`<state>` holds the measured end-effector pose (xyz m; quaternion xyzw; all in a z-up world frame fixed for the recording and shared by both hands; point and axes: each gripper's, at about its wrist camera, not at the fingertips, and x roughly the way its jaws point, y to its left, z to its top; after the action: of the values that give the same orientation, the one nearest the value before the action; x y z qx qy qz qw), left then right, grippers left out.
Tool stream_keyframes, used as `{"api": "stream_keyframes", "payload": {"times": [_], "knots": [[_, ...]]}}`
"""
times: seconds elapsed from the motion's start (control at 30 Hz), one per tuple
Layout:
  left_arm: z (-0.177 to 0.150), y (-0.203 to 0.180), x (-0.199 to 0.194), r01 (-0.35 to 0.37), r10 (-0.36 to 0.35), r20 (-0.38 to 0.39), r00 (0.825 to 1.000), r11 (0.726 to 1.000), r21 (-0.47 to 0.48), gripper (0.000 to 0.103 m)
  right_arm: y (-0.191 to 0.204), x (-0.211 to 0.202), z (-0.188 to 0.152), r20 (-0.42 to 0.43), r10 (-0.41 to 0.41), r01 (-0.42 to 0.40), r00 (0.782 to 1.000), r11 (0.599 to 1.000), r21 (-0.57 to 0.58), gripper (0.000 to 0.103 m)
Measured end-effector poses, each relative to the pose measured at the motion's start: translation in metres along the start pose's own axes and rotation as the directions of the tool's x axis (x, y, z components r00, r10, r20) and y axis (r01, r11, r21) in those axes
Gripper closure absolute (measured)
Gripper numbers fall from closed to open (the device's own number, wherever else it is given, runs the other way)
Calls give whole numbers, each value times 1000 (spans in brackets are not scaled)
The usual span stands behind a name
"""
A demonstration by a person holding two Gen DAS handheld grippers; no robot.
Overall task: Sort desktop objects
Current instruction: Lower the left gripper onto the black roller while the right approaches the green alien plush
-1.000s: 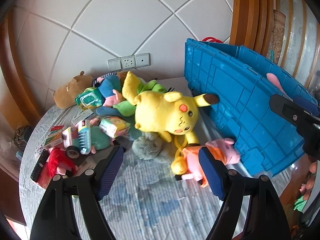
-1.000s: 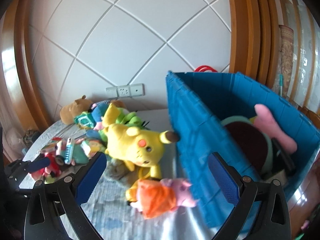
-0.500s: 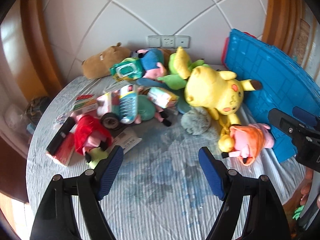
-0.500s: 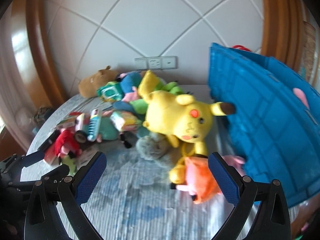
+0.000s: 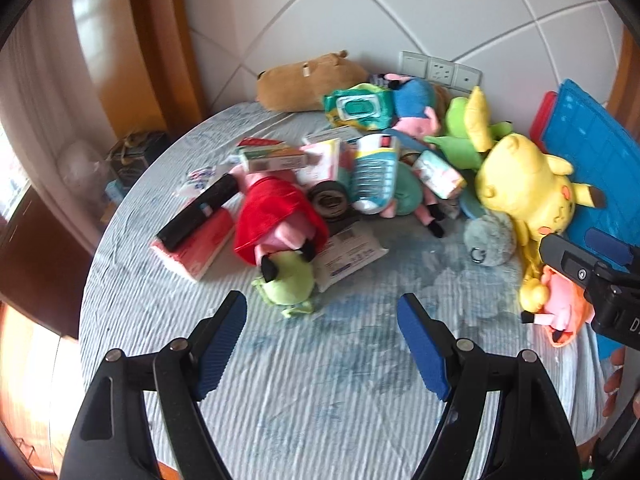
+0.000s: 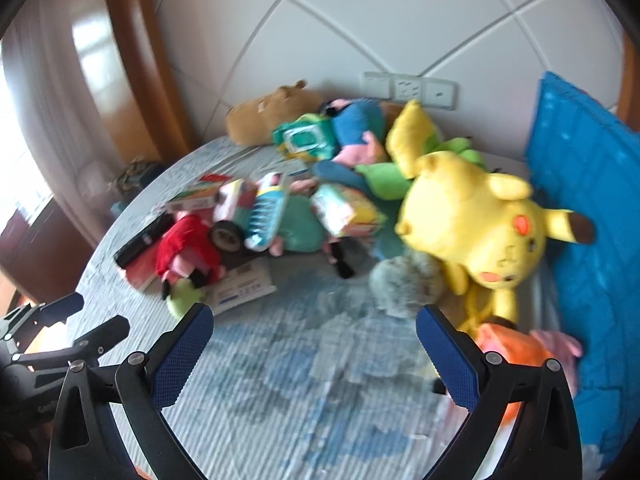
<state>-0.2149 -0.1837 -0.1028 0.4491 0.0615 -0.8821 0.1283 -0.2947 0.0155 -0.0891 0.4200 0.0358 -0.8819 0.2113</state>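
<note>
A pile of toys and packets lies on the round table (image 5: pixel 320 380). A yellow Pikachu plush (image 5: pixel 524 188) (image 6: pixel 476 220) lies by the blue crate (image 5: pixel 592 148) (image 6: pixel 588 216). A red-dressed pig plush (image 5: pixel 276 216) (image 6: pixel 188 252) lies left of centre, a small green plush (image 5: pixel 286 280) just below it. An orange-and-pink plush (image 5: pixel 560 308) (image 6: pixel 516 344) lies at the right. My left gripper (image 5: pixel 322 344) is open and empty above the cloth, just short of the green plush. My right gripper (image 6: pixel 314 356) is open and empty above bare cloth.
A brown plush (image 5: pixel 308 80), a green wipes pack (image 5: pixel 358 106), a grey fluffy ball (image 5: pixel 490 236), a tape roll (image 5: pixel 330 200), a black case (image 5: pixel 198 212), and several boxes crowd the far half. Wall sockets (image 5: pixel 440 70) sit behind. The table edge drops off at left.
Both grippers have swung left, away from the blue crate toward the toy pile. The left gripper now faces the red pig plush and green plush. Both stayed open.
</note>
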Motion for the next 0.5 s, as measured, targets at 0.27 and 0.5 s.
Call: {"api": "stream_keyframes", "payload": {"times": [0.27, 0.5], "knots": [[12, 71, 24, -9, 8, -21, 1000, 1000, -25, 26, 61, 34, 11, -27, 27, -28, 999, 999, -34, 0], [31, 127, 72, 63, -55, -66, 996, 989, 132, 26, 113, 85, 0, -69, -35, 41, 997, 995, 90, 13]]}}
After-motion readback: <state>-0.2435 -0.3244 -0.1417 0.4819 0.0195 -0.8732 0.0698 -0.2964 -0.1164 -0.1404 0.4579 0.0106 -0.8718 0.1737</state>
